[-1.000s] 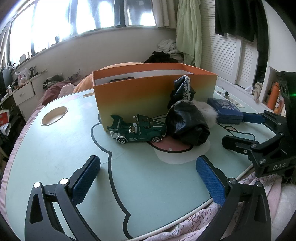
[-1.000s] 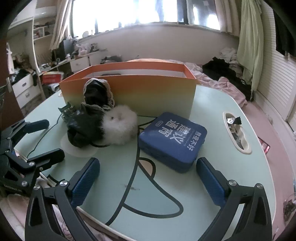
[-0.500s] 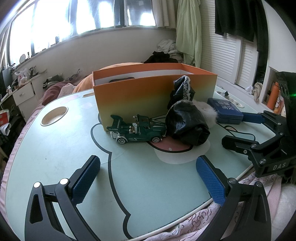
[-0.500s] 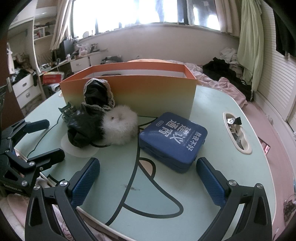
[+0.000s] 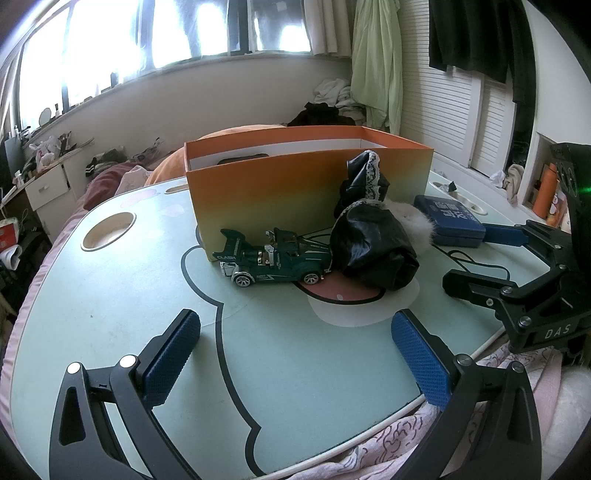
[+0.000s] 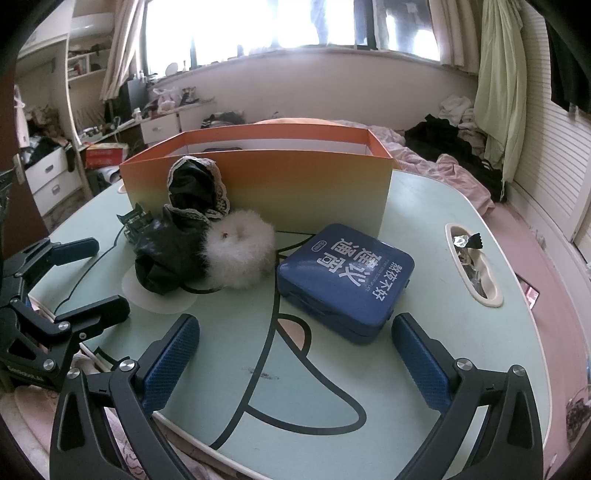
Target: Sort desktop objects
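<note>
Blown-out window (image 6: 280,26) backlight, sharp, fisheye-warped edges

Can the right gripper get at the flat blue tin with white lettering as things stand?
Probably yes. The right gripper is open, the flat blue tin lies just ahead of it on the pale green table, and nothing stands between them.

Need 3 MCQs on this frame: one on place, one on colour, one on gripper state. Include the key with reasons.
1. Where is the toy car?
A. inside the orange box
B. on the table in front of the orange box
C. on the blue tin

2. What colour is the tin?
A. red
B. white
C. blue

3. What state is the right gripper in?
A. open, empty
B. shut on the tin
C. holding the car

Key: B, the car sits against the box's front wall; C, its lid is blue; A, its fingers are spread with bare table between them.
</note>
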The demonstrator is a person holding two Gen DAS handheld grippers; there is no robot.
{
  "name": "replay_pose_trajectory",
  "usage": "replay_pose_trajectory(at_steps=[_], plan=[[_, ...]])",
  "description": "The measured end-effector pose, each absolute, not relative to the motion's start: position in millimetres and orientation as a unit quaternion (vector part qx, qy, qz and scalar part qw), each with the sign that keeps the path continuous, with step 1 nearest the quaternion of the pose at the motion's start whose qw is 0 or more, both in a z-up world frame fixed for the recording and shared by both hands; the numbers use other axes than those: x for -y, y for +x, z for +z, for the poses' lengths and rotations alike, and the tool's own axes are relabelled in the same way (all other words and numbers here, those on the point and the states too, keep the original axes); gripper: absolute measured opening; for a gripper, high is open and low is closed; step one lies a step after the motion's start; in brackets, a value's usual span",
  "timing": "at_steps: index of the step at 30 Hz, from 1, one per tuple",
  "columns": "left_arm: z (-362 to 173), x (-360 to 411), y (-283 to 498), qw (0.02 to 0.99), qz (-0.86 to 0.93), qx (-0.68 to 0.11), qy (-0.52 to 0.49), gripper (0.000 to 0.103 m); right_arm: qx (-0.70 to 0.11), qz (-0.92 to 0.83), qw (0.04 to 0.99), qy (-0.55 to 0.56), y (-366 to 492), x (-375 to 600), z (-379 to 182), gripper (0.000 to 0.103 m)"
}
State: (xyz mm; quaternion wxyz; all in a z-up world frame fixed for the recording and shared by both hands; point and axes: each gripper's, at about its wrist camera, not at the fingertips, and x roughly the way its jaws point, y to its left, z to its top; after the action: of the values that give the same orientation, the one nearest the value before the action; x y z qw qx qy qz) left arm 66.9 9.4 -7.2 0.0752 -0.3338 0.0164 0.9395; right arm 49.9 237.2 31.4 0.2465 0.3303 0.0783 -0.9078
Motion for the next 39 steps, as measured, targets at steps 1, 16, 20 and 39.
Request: replay_pose_trajectory(at_steps=[1,16,20,39], plan=[[-7.4,-10.0,66.6,0.075,0.940,-0.016,-0.334,0.103,-0.078,-0.908,0.246,0.330,49.8,-236.8,31.3,0.103],[-7.8,-9.5,66.6,0.075,0.940,-0.016,-0.334,0.103,-0.078,-0.908,0.246,0.330,51.7,-238.9,30.9,0.103],[-7.8,-8.8,66.7,0.075,0.940,-0.016,-0.334,0.103,-0.078,-0.908,0.246,0.330,51.4,-238.3,30.6,0.103],[-8.6,-9.4,66.2,0.076,0.940,-0.016,-0.333,0.103,-0.079,-0.908,0.246,0.329,54.3,-240.8,30.0,0.103]])
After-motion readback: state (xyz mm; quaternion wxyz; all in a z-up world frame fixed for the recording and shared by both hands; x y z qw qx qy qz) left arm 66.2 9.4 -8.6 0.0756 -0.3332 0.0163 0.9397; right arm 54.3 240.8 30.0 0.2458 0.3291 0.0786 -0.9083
